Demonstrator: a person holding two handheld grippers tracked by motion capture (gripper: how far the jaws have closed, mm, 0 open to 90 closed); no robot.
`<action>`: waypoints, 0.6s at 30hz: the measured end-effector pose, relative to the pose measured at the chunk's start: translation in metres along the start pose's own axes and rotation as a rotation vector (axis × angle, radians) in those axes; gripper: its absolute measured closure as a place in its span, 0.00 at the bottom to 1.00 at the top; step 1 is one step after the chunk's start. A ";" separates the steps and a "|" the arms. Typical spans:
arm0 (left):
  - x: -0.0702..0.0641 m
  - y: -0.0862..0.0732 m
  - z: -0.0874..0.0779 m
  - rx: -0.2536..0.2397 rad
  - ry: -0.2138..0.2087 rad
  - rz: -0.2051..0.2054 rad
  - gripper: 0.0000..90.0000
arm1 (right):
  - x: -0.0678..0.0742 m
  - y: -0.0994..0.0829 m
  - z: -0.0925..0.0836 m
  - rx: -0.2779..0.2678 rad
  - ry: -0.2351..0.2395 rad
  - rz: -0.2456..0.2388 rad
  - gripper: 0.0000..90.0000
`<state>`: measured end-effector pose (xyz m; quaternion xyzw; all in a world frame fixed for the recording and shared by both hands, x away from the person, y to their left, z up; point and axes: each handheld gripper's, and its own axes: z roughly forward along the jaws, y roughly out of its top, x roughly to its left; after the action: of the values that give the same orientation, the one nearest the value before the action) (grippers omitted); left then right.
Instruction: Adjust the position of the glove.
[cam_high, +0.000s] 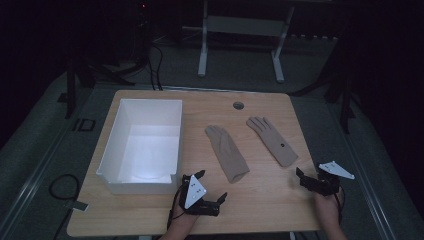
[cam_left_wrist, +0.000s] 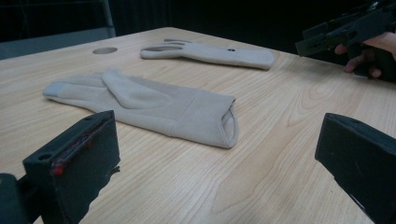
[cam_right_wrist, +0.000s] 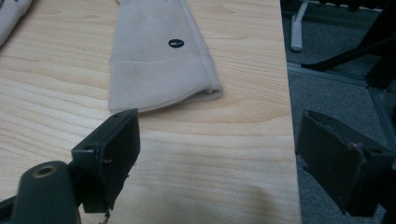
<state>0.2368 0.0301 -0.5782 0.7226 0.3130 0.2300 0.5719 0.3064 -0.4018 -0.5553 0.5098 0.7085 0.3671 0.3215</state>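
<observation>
Both pairs of jaws are standing wide with nothing between them. The left gripper (cam_high: 212, 186) is hovering low over the bench (cam_high: 260, 200), aiming at the cuff of the near glove (cam_high: 227, 152), which is lying just right of the white box (cam_high: 142, 182), fingers pointing away. The right gripper (cam_high: 300, 176) is facing the cuff of the far glove (cam_high: 272, 140), farther right of the box, so each hand is nearer its own glove.
</observation>
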 end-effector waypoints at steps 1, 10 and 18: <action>0.000 0.000 0.000 0.001 0.004 -0.003 0.00 | 0.000 0.000 0.000 0.000 0.000 0.000 0.15; 0.002 0.000 0.000 0.003 0.009 -0.026 0.00 | -0.002 0.000 0.000 0.006 0.012 0.005 0.14; 0.002 0.000 0.000 0.000 0.000 -0.022 0.00 | -0.001 0.004 0.000 0.053 0.043 0.008 0.12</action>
<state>0.2382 0.0316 -0.5782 0.7192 0.3209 0.2238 0.5741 0.3089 -0.4015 -0.5518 0.5129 0.7227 0.3604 0.2911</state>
